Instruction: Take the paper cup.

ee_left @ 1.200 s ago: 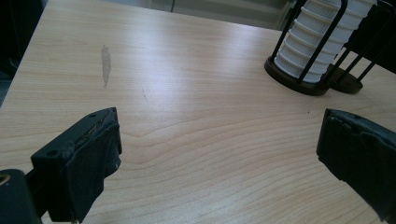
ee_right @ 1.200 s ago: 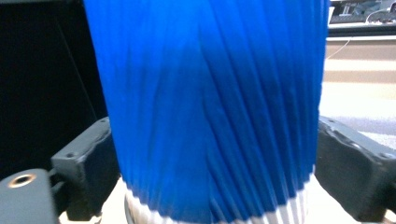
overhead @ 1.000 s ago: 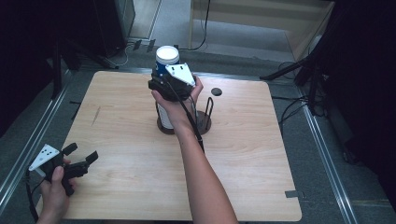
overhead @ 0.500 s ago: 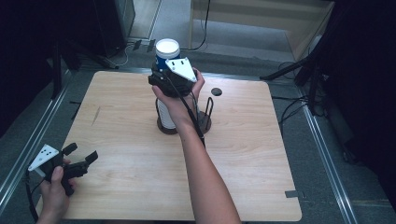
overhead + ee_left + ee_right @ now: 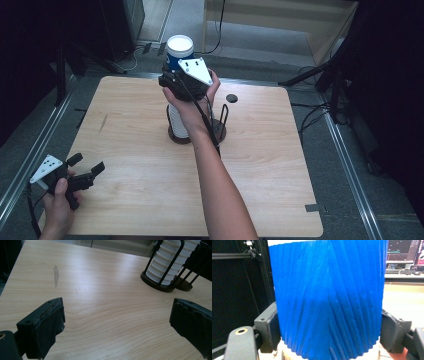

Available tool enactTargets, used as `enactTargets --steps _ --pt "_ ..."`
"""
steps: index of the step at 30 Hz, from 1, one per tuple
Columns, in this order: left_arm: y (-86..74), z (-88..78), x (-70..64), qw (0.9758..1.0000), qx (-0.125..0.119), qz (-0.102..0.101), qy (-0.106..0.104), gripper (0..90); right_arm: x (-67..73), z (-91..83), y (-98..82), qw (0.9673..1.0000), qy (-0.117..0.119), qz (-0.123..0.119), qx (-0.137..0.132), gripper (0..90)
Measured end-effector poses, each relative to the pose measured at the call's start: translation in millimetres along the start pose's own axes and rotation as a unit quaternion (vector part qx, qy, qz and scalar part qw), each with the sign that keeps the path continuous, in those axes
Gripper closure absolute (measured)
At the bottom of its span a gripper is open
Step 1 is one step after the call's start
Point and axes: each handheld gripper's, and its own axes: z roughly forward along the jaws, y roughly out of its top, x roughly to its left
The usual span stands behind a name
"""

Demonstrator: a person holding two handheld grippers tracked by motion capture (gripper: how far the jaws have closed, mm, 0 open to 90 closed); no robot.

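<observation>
Pale wood-grain table (image 5: pixel 125 150), right hand-held gripper (image 5: pixel 329 335) clamping ribbed blue paper cup (image 5: pixel 327 297), left hand-held gripper (image 5: pixel 117 325) gaping wide, empty

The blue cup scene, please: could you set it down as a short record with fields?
work in hand: blue cup gripped at the top of the white cup stack
right gripper: shut on the blue cup; its jaws have just been closing, cup between them
left gripper: open, nothing between its jaws, near the table's left front corner
stack holder: black wire rack on a round base
table: light wood
small black disc: right of the rack
</observation>
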Motion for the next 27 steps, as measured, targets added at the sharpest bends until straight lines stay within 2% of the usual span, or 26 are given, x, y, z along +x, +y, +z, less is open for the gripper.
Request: enactTargets --steps 17,22,27 --pt "-0.1 0.3 -0.6 1.0 -0.001 0.0 0.001 0.9 -3.7 -9.2 22.2 0.9997 0.007 0.013 -0.019 19.5" --pt "-0.1 0.3 -0.6 1.0 -0.001 0.0 0.001 0.9 -8.3 -13.8 29.3 0.9994 0.005 0.02 -0.029 19.7" --pt "-0.1 -0.1 -0.4 1.0 -0.001 -0.002 0.001 0.9 -17.7 -19.9 33.4 0.9993 -0.008 0.02 -0.032 19.8"
